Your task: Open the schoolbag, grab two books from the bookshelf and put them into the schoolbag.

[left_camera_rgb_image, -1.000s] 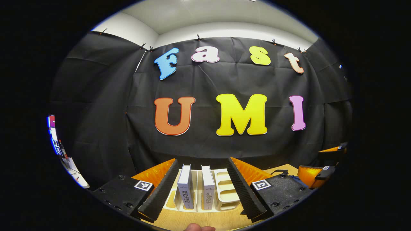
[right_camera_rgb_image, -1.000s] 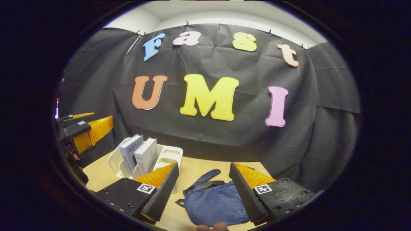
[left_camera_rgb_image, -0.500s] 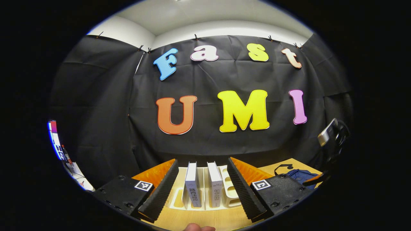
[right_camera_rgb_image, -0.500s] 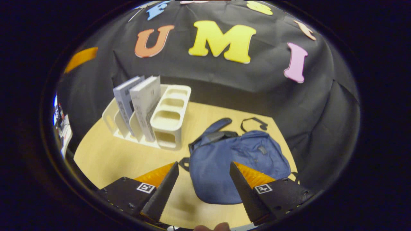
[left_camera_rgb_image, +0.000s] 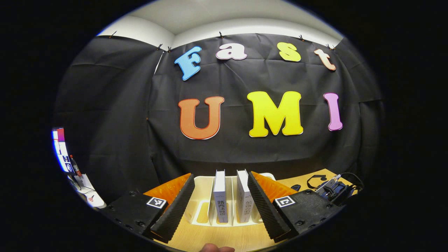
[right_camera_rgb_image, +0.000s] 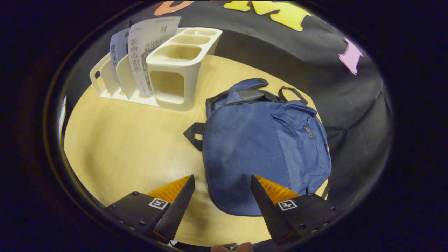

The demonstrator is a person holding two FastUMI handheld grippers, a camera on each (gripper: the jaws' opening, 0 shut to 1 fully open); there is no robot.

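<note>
right gripper view, schoolbag (right_camera_rgb_image: 259,147) lying flat, handle end pointing away, right tool (right_camera_rgb_image: 220,206) spread above it

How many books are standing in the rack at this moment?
2. One book stands in a middle slot of the white rack; the second book stands in the next slot, toward the schoolbag.

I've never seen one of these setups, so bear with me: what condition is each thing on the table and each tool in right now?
Schoolbag: lying flat, zipped shut.
Two books: upright in the bookshelf.
Bookshelf: standing on the table, other slots empty.
Left hand-held gripper: open, facing the books.
Right hand-held gripper: open, above the schoolbag's near edge.
</note>
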